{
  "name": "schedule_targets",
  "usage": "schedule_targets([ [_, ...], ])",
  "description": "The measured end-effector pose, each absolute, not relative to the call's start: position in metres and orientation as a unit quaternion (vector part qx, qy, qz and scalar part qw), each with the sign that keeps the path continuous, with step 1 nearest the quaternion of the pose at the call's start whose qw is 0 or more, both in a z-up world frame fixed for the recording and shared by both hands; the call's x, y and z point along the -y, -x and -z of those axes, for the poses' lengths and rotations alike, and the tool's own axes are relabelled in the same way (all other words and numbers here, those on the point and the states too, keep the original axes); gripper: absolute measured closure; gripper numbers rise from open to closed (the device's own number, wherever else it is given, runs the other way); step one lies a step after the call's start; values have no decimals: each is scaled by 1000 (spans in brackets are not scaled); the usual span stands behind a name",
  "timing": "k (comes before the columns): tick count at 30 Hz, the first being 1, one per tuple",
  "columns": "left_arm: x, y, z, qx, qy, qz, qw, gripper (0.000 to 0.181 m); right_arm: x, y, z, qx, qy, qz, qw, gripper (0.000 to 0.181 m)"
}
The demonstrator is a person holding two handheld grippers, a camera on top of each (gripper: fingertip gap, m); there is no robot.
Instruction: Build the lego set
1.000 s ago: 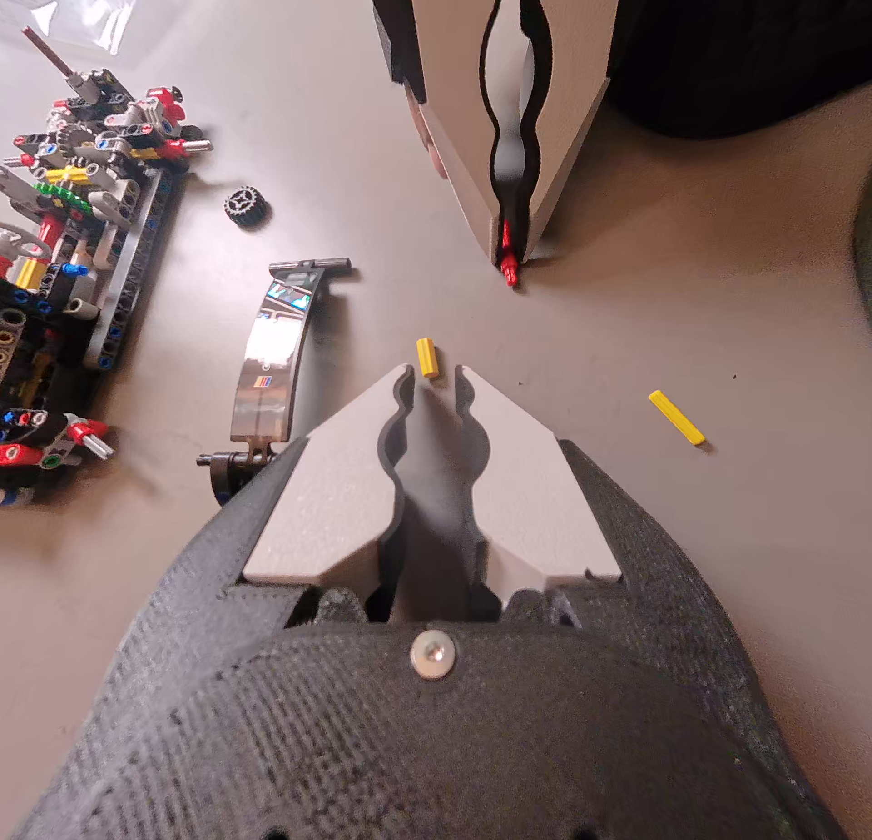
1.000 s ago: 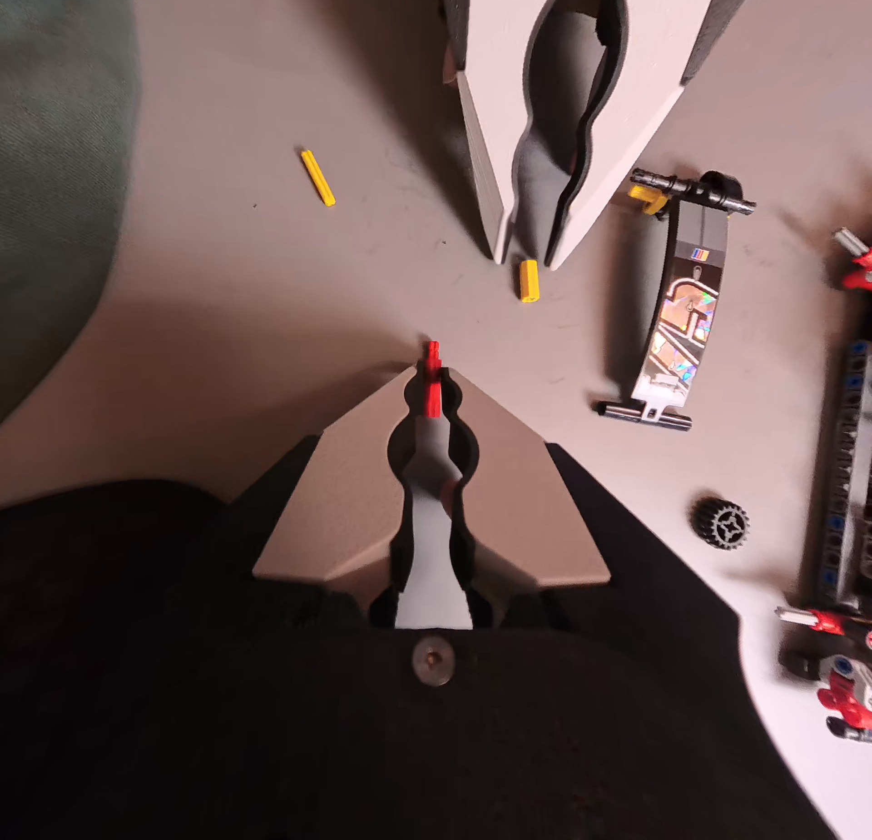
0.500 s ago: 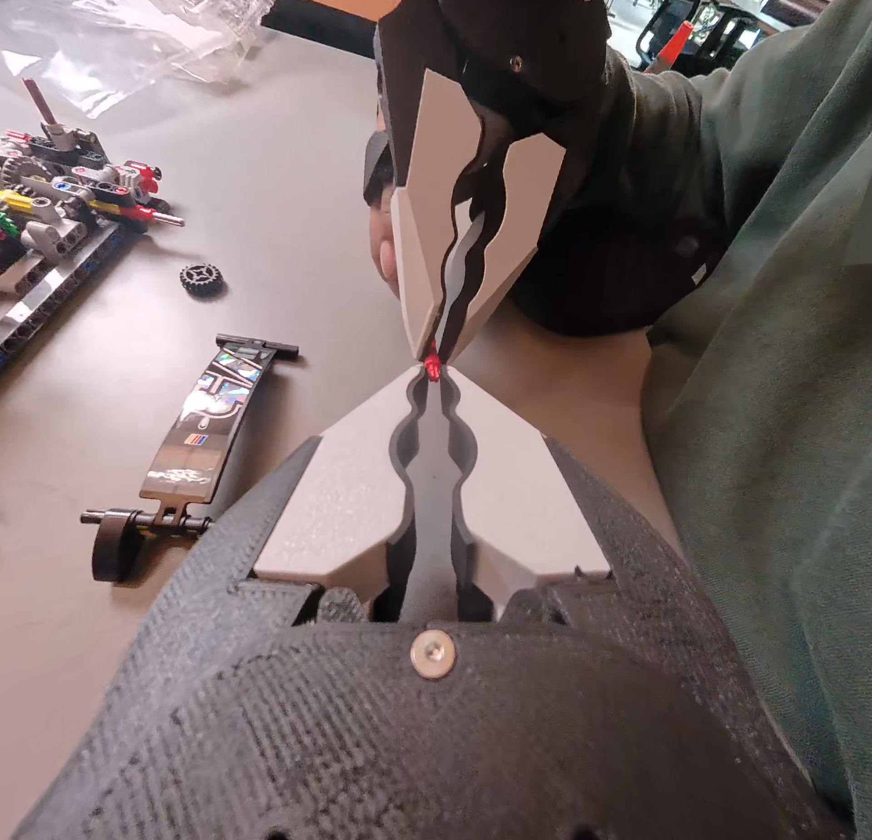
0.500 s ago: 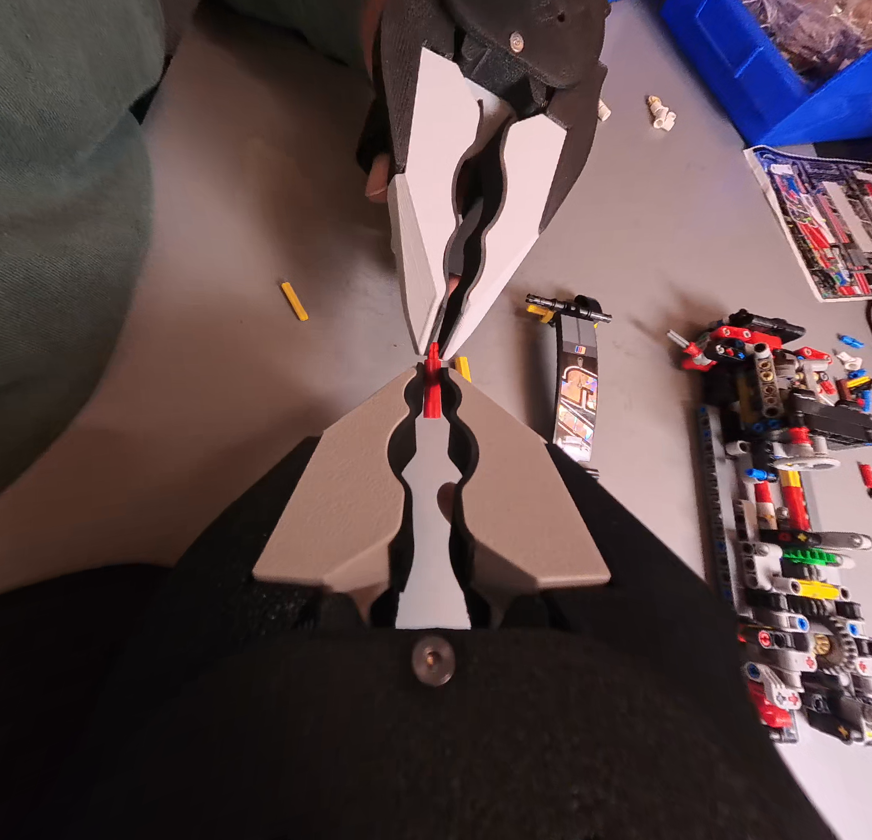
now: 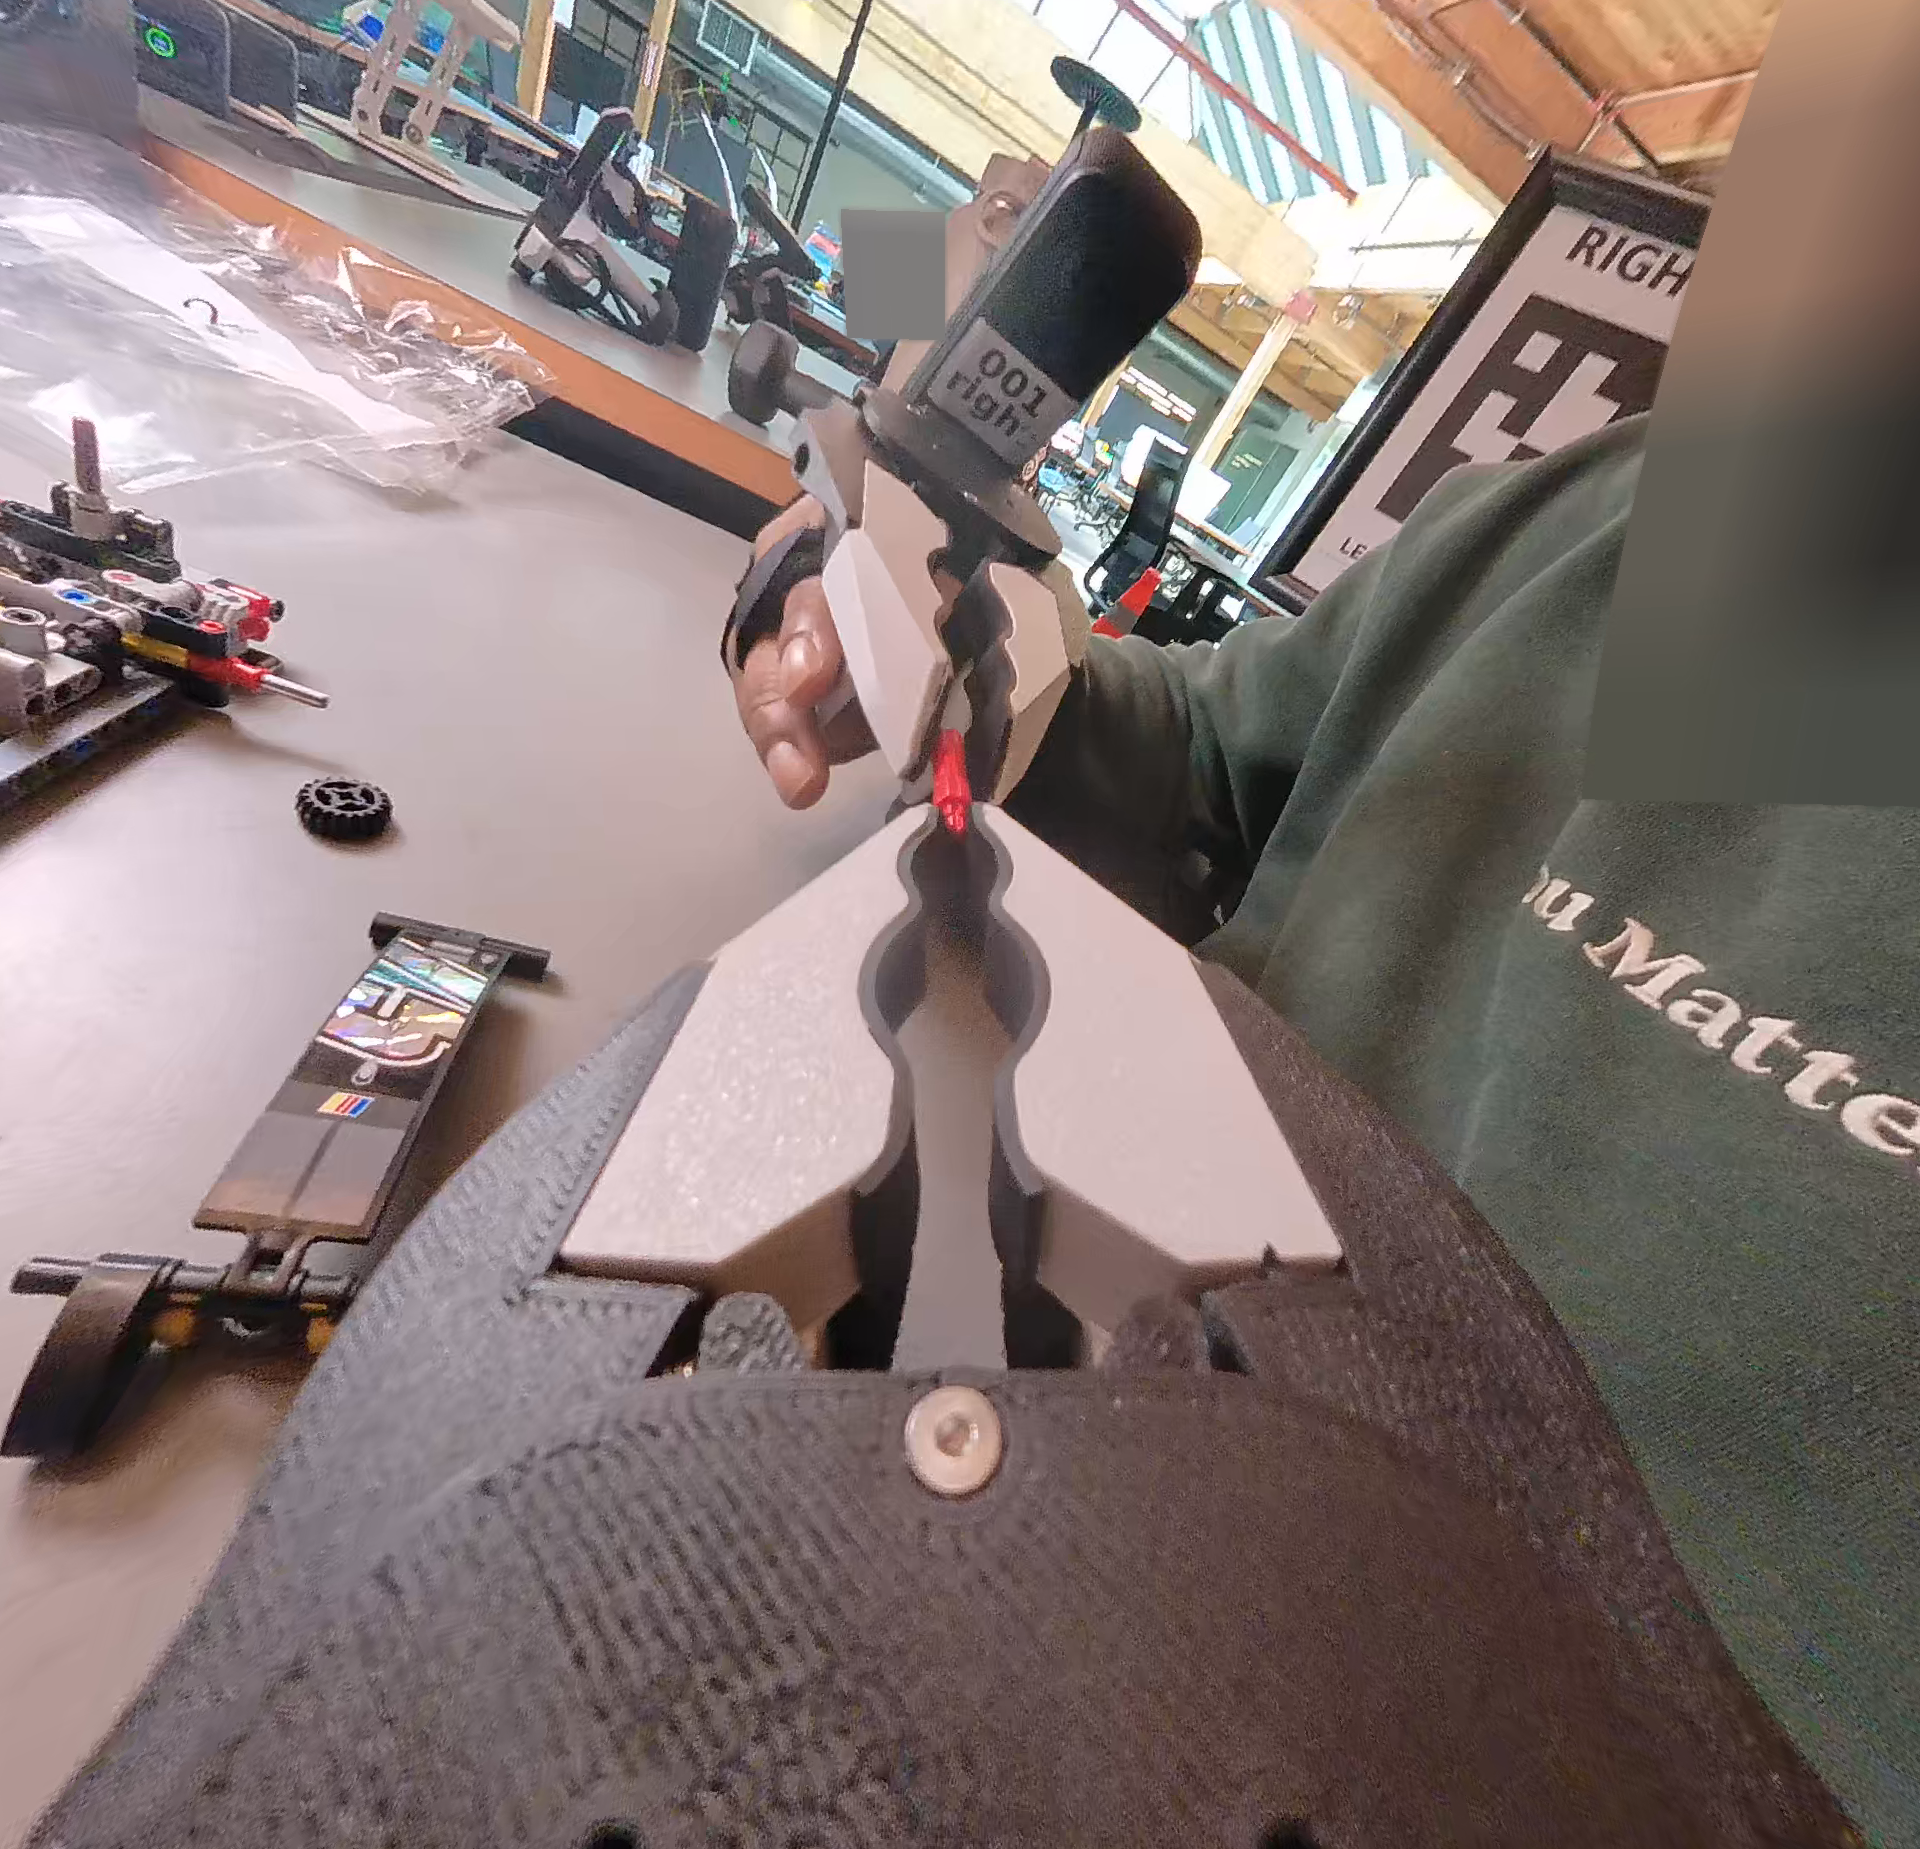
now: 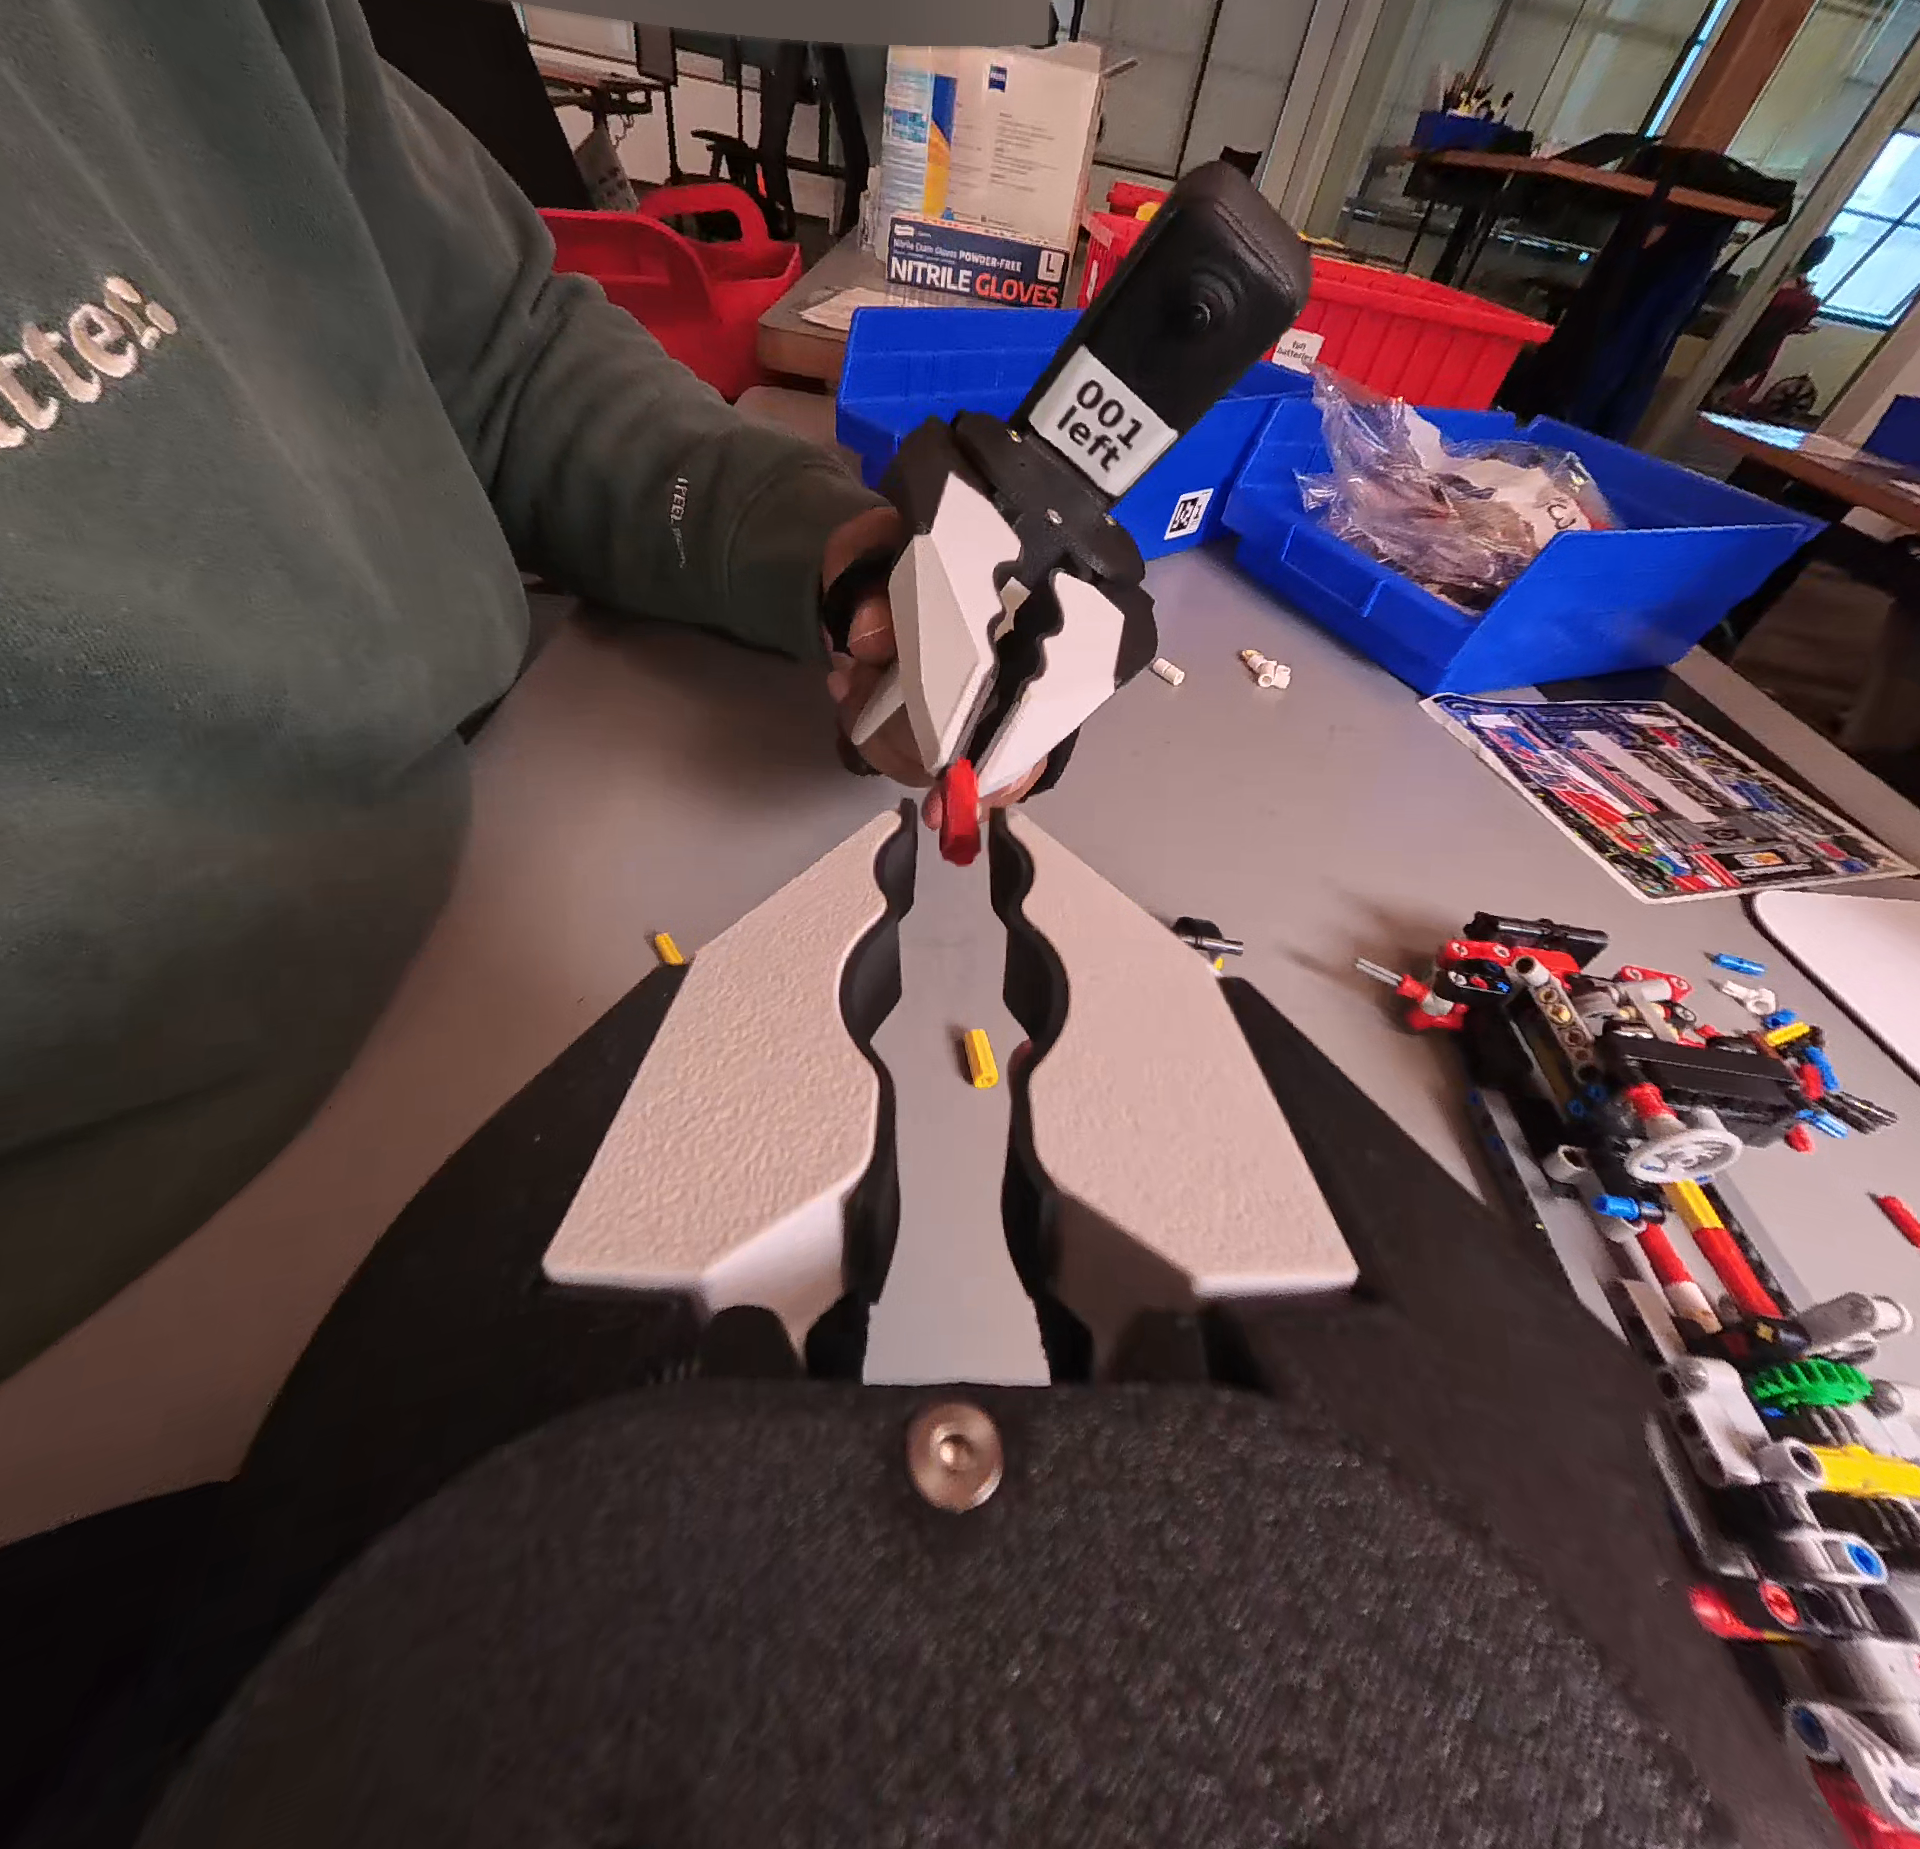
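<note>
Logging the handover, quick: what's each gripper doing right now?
Left gripper: closed on the red pin.
Right gripper: open, fingers either side of the pin, not gripping.

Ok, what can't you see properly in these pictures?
Red peg: its top end is hidden inside the left tool's tips, right wrist view.
Right tool: cannot tell whether it grips the peg too; the tips crowd together in both views.
Lego car: cut off by the frame edge in both views.
Tiny white bits: too small to name, right wrist view.
</note>
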State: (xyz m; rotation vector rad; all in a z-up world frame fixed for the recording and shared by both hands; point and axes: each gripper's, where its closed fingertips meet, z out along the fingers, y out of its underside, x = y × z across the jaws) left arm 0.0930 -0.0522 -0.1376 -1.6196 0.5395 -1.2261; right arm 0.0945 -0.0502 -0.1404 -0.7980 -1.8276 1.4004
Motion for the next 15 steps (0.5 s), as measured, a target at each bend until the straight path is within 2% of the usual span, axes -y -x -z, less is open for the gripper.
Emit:
schedule_targets([
  [3, 53, -94, 136, -221, 664, 513, 497, 180, 51, -93, 139, 698, 307, -546, 348, 177],
  [11, 49, -92, 139, -216, 678, 498, 496, 180, 49, -91, 140, 694, 316, -546, 347, 178],
  [15, 38, -72, 180, -274, 770, 324, 477, 166, 16, -97, 143, 690, 347, -529, 351, 178],
])
